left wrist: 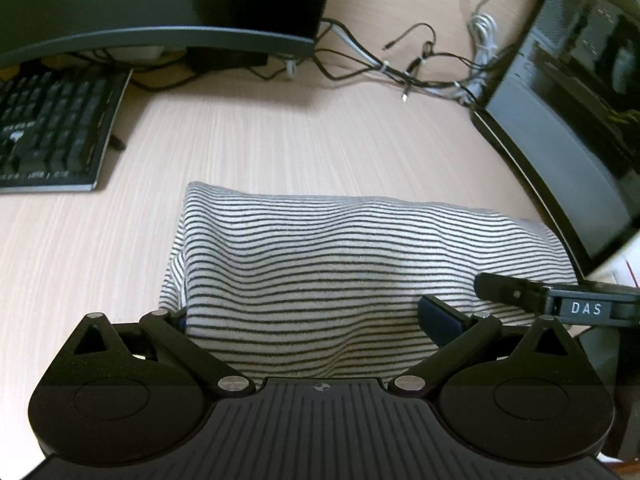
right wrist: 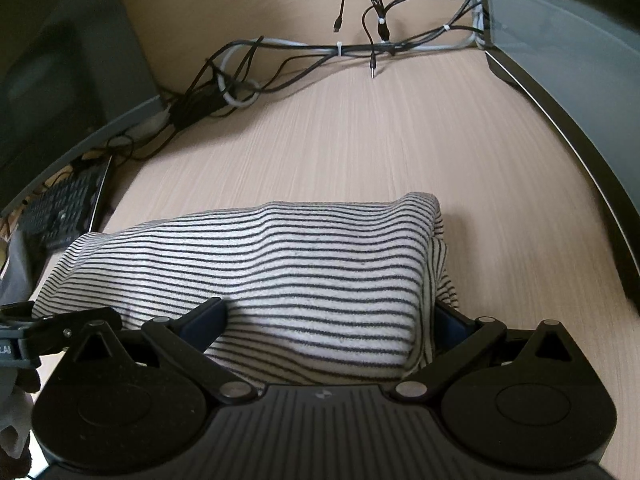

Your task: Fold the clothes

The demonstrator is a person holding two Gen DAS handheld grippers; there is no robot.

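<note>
A folded white garment with thin black stripes [left wrist: 320, 272] lies on the light wood desk; it also shows in the right wrist view [right wrist: 288, 276]. My left gripper [left wrist: 308, 320] is open, its fingers spread wide at the garment's near edge, the cloth lying between them. My right gripper [right wrist: 332, 320] is open in the same way at the garment's near right part. The right gripper's finger [left wrist: 516, 292] shows at the right of the left wrist view, over the cloth. The left gripper's finger [right wrist: 72, 328] shows at the left of the right wrist view.
A black keyboard [left wrist: 52, 132] lies at the far left under a monitor [left wrist: 160, 0]. A second monitor [left wrist: 580, 120] stands at the right. A bundle of cables [right wrist: 320, 48] runs along the back of the desk [right wrist: 400, 140].
</note>
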